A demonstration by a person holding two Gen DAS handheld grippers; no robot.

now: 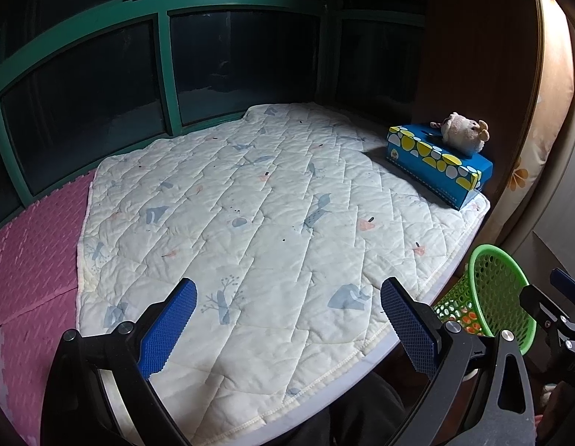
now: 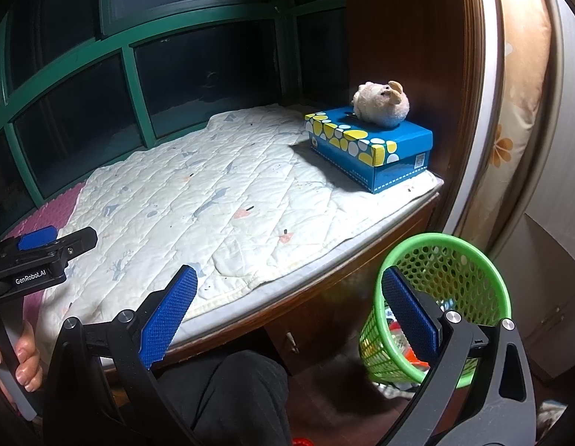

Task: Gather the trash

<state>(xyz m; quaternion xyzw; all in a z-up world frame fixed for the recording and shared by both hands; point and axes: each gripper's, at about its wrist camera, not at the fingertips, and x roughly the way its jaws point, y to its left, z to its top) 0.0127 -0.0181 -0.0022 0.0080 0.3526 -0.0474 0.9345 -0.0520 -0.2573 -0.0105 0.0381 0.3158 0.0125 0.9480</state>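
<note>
Right wrist: right gripper (image 2: 289,316) open, empty, beside green basket (image 2: 441,308).

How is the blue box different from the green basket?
The blue box sits up on the quilt; the green basket stands lower, beside the ledge. The blue box is rectangular with solid sides and yellow and white spots; the green basket is round and full of holes. A stuffed toy rests on the box; the basket is open-topped with colourful bits inside. Both stand upright.
</note>
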